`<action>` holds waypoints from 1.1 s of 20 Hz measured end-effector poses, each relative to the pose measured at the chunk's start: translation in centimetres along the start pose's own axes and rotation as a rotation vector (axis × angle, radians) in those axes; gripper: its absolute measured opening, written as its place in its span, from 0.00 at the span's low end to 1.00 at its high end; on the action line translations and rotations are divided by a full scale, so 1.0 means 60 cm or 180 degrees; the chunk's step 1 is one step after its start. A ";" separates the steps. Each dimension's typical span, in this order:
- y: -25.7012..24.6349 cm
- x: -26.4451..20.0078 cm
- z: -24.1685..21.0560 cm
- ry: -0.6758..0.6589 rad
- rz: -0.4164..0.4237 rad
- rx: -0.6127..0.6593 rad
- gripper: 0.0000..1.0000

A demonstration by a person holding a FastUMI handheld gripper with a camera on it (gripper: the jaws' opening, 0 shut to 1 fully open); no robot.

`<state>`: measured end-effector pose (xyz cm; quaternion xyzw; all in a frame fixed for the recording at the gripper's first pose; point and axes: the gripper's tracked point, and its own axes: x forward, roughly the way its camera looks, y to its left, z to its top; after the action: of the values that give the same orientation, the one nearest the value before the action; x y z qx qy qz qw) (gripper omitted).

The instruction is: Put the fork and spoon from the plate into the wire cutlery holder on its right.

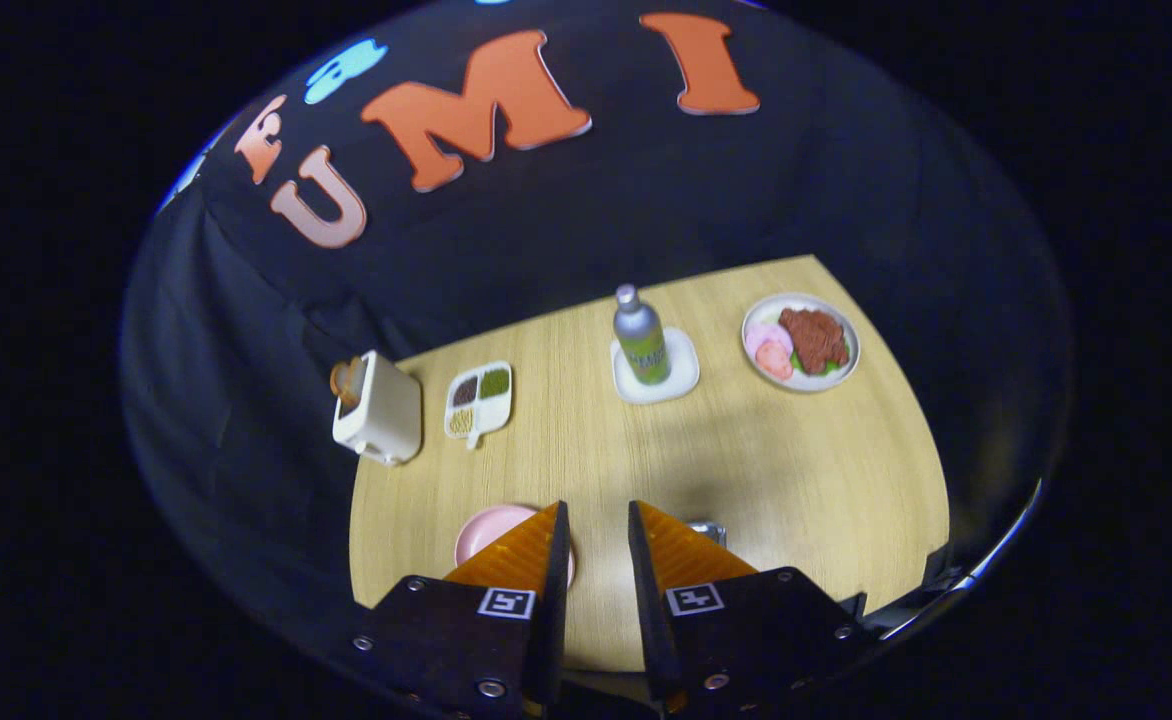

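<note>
Above the round pale pink plate (pixel 491 528), the gripper (pixel 598 540) is held with fingers slightly apart on nothing, the wire cutlery holder (pixel 708 529) is partly hidden just right of the plate, and no fork or spoon can be made out, so progress cannot be judged.

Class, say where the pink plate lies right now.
The pink plate lies on the table's near edge, partly hidden behind one finger of the open tool, nearer than the toaster.

Gripper (pixel 598 512) hovers high above the table, tilted downward. Its two fingers (pixel 521 555) are parted with a narrow gap between them, nothing held, tips touching nothing. Both finger bases carry square marker tags.
</note>
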<state>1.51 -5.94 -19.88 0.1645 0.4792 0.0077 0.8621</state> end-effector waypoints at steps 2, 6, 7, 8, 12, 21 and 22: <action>0.000 -0.012 0.025 -0.0404 -0.0018 0.0009 0.33; 0.006 -0.085 0.102 -0.1318 -0.0092 -0.0244 0.35; 0.012 -0.106 0.116 -0.1509 -0.0100 -0.0325 0.38; 0.020 -0.123 0.127 -0.1678 -0.0102 -0.0390 0.42; 0.053 -0.189 0.171 -0.2302 -0.0136 -0.0625 0.59; 0.124 -0.242 0.204 -0.2912 -0.0127 -0.0801 0.87; 0.133 -0.248 0.208 -0.2964 -0.0110 -0.0830 0.88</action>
<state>4.94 -4.37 0.76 0.0330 0.0401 -0.0210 0.9984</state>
